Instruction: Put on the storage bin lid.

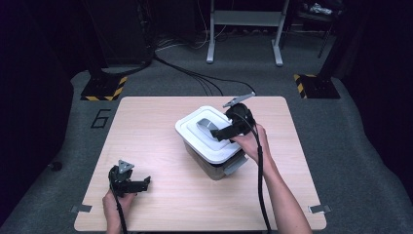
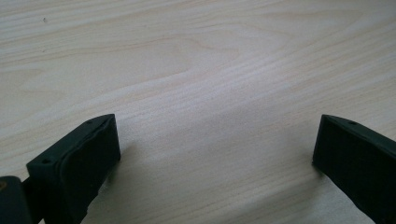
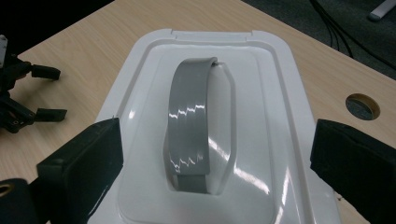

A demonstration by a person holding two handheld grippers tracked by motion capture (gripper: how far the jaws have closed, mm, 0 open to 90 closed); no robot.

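My right gripper [image 1: 220,132] hovers over the white box lid [image 1: 195,127] at the centre of the high view, jaws spread wide, released, the grey handle [image 3: 189,121] lying between them untouched. My left gripper [image 1: 142,184] rests at lower left on the table [image 1: 146,126], jaws open, gripping nothing.

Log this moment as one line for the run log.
right gripper open over grey handle | white lid on box | left gripper open on table
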